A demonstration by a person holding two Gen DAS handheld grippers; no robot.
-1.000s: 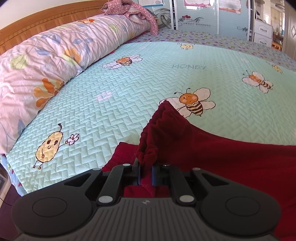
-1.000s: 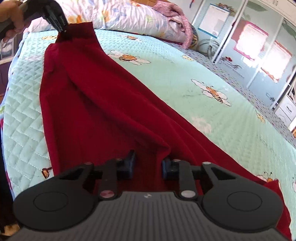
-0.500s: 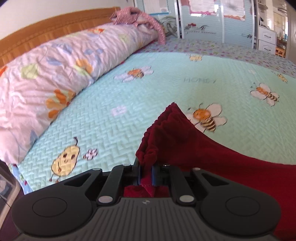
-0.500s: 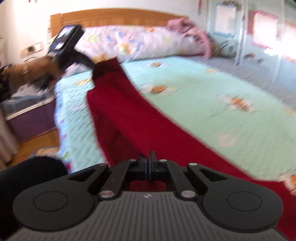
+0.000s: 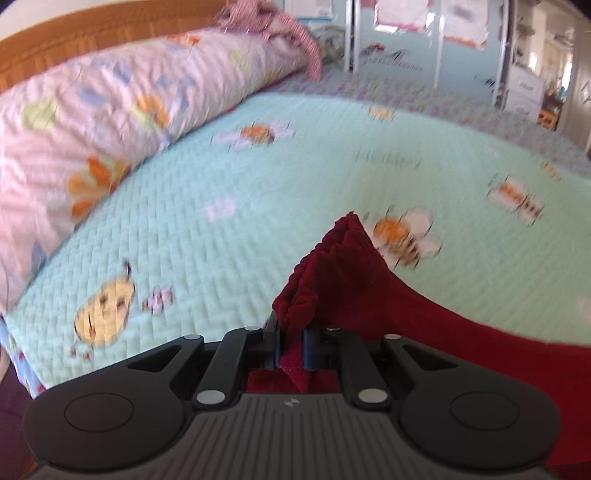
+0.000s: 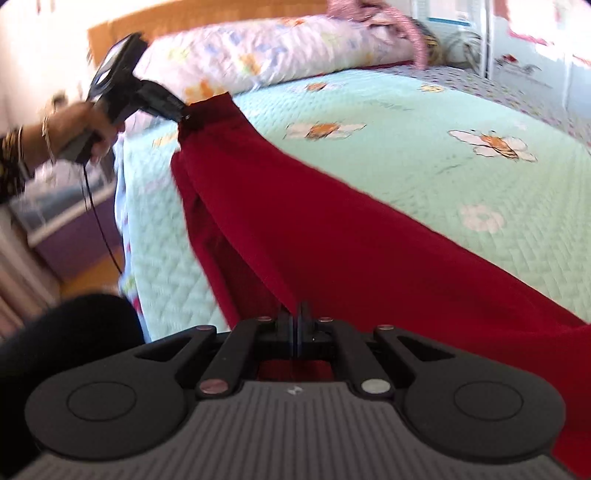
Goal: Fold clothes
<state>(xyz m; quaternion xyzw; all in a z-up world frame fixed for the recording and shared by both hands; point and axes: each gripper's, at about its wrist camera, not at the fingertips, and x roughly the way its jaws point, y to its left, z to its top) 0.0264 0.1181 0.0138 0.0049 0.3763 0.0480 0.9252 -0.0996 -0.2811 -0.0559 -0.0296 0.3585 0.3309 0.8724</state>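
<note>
A dark red garment [image 6: 332,236] hangs stretched above the mint bee-print quilt [image 6: 424,155], lifted at two ends. My left gripper [image 5: 291,339] is shut on a bunched corner of the red garment [image 5: 332,273], whose ribbed edge sticks up past the fingers. In the right wrist view the left gripper [image 6: 181,112] appears at the upper left, held by a person's hand [image 6: 81,129], pinching the cloth's far corner. My right gripper [image 6: 298,325] is shut on the near edge of the garment, jaws pressed together on thin cloth.
A rolled floral duvet [image 5: 92,122] lies along the wooden headboard [image 5: 74,44]. A pink patterned cloth [image 5: 273,22] sits on its far end. Wardrobe doors [image 5: 424,44] stand past the bed. The bed's left edge [image 6: 125,229] drops to a wooden floor with a purple box [image 6: 70,236].
The right gripper went from open over the cloth to shut on its edge, then lifted it. The left gripper kept its hold and rose slightly, so the garment now hangs taut between both.
</note>
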